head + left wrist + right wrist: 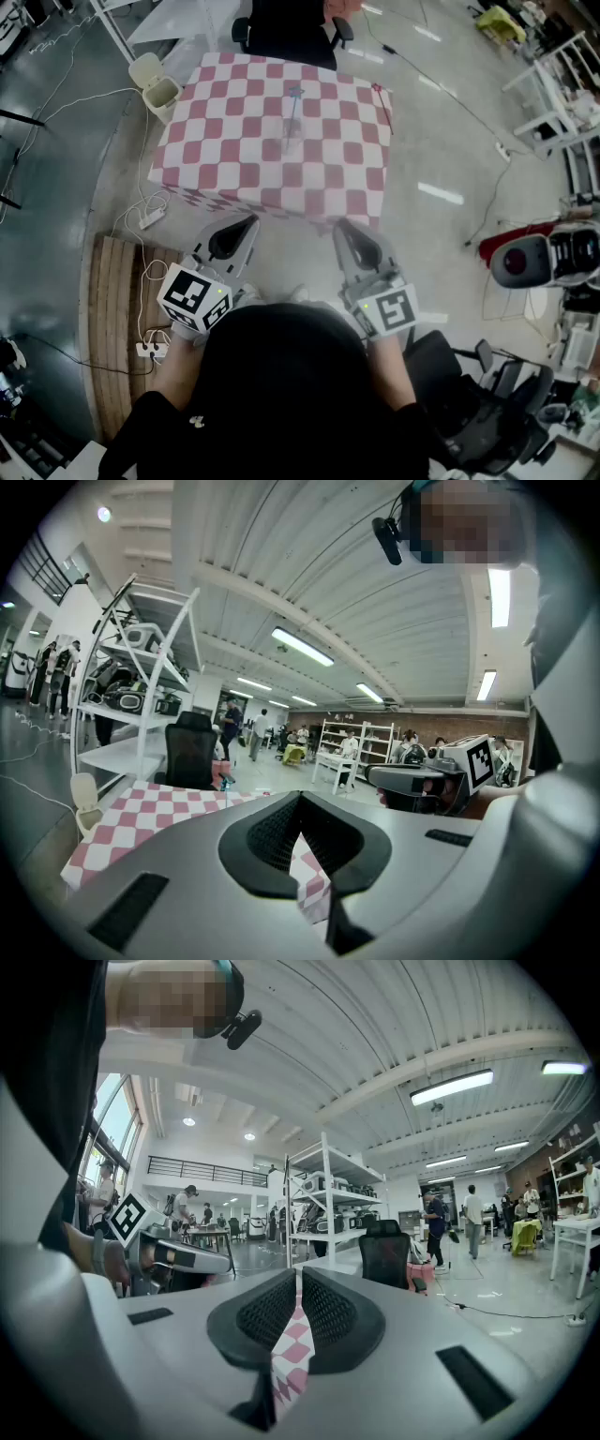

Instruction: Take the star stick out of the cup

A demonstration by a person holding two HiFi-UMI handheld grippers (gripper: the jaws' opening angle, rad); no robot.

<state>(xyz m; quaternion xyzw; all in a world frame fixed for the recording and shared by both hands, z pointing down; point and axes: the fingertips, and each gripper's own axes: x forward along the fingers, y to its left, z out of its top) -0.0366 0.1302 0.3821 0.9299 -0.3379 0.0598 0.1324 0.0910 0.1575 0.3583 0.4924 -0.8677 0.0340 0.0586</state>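
Observation:
The star stick (294, 105) stands in a clear cup (289, 142) near the middle of the red-and-white checkered table (225, 150); the head view blurs both. In the left gripper view the star stick (225, 782) is a tiny blue shape far off on the cloth. My left gripper (248, 223) and right gripper (342, 227) hang side by side short of the table's near edge, well away from the cup. The left gripper (300, 803) and the right gripper (298, 1279) each have their jaws together with nothing held; only the cloth shows through the slits.
A black office chair (286, 28) stands behind the table and a white bin (155, 86) at its far left corner. A wooden pallet (117, 309) with a power strip (150, 350) lies on the floor at my left. More chairs (487, 394) stand at my right.

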